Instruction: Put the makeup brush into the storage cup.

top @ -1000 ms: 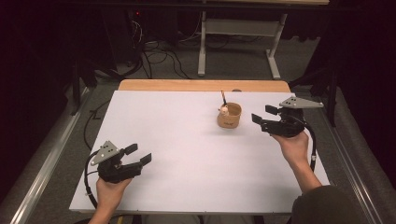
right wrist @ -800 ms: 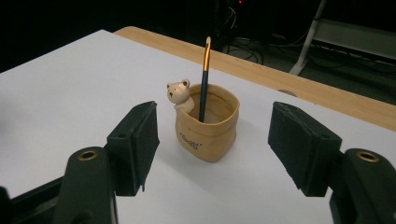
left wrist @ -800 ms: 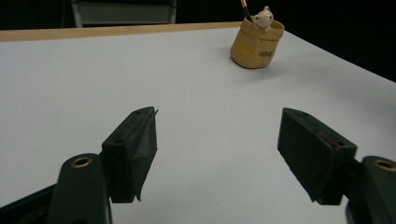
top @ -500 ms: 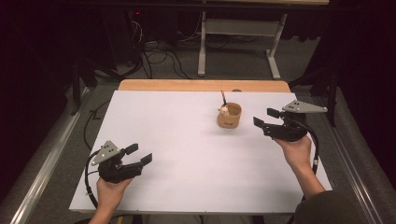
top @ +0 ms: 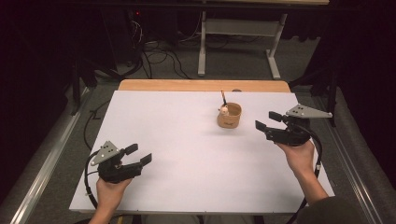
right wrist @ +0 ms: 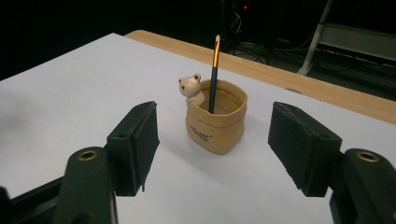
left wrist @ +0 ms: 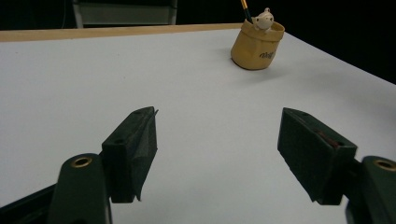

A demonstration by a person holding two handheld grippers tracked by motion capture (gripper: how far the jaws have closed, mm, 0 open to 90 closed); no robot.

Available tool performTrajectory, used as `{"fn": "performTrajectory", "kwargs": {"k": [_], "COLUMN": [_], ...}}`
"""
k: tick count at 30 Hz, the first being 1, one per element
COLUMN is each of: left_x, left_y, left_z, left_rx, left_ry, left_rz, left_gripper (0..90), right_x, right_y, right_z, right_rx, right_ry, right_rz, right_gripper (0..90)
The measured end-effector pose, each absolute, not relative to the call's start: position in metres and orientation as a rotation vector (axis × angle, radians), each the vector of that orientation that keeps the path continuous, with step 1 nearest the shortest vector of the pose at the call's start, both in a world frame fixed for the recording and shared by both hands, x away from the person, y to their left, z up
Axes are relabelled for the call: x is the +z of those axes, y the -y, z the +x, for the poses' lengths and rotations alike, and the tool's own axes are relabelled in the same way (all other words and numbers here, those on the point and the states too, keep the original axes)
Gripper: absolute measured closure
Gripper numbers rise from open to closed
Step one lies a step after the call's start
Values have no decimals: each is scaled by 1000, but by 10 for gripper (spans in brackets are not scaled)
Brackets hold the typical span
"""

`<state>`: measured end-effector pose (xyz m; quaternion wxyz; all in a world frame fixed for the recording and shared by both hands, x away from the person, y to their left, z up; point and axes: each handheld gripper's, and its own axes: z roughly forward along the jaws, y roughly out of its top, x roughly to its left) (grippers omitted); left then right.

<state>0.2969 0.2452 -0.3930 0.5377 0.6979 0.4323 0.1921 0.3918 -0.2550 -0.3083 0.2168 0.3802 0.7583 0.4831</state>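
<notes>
Since a second earlier the right gripper (top: 271, 122) had drawn back slightly from the tan sack-shaped pen holder (top: 229, 116), jaws spread and empty. The holder stood on the white table (top: 187, 140), directly ahead of it and near; the left gripper (top: 138, 155), also spread, lay well apart. The dark pencil (right wrist: 214, 74) stood upright inside.

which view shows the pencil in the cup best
The right gripper view: the pencil stands close and sharp in the tan cup, beside a small bear figure. The left gripper view shows just its top at the frame edge. The high view shows it small and dark.
</notes>
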Motion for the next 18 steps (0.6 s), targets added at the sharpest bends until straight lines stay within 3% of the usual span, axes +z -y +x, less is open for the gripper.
{"fn": "performTrajectory", "kwargs": {"k": [18], "left_x": [-393], "left_y": [-243], "left_z": [297], "left_rx": [460], "left_ry": [-1023], "left_rz": [1669], "left_gripper": [288], "right_x": [-311], "right_y": [258], "right_z": [375], "right_rx": [1373], "right_ry": [-2116], "right_rz": [1043], "right_gripper": [350]}}
